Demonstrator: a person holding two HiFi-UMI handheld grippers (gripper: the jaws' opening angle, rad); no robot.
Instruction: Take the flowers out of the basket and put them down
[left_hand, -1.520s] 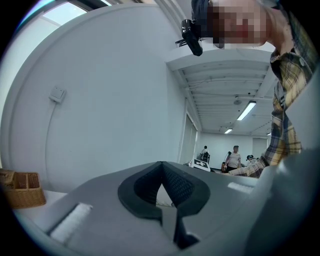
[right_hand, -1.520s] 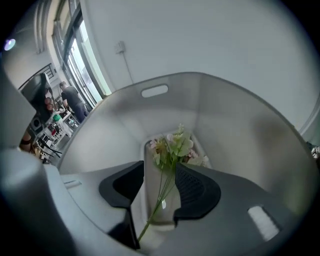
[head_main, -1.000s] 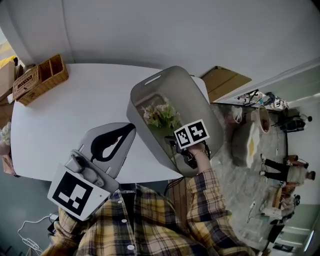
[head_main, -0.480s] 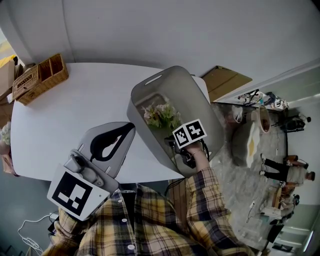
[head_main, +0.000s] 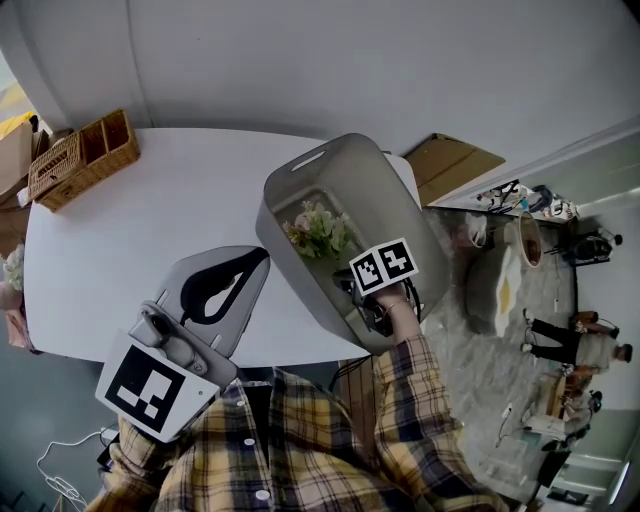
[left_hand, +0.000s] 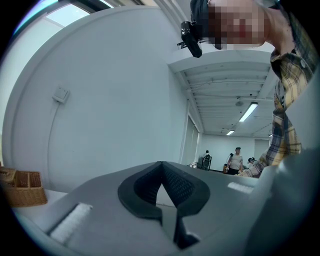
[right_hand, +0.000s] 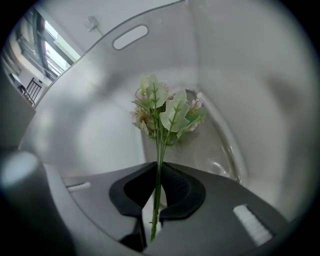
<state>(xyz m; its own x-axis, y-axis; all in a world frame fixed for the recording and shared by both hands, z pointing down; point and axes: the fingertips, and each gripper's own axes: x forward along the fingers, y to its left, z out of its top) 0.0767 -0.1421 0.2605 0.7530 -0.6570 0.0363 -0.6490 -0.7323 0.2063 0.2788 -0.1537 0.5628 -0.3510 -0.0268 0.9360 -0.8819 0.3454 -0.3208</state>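
Observation:
A small bunch of pale flowers (head_main: 318, 230) with green leaves stands inside the grey plastic basket (head_main: 300, 162) on the white table (head_main: 150, 210). My right gripper (head_main: 352, 288) reaches down into the basket at its near end. Its jaws have just been closing, and in the right gripper view the pads press on the thin green stems below the blooms (right_hand: 167, 112); the right gripper (right_hand: 157, 167) is shut on them. The basket wall (right_hand: 225, 60) surrounds the bunch. My left gripper (head_main: 258, 258) hovers level over the table's near edge, left of the basket. The left gripper (left_hand: 161, 165) is shut and holds nothing.
A wicker organizer (head_main: 80, 155) sits at the table's far left corner, also the wicker organizer (left_hand: 20, 187) in the left gripper view. A cardboard piece (head_main: 450, 160) lies beyond the basket. People (left_hand: 235, 160) stand far off across the room.
The flower bunch has shifted slightly left inside the basket. The right gripper has barely moved and the left gripper has stayed in place.

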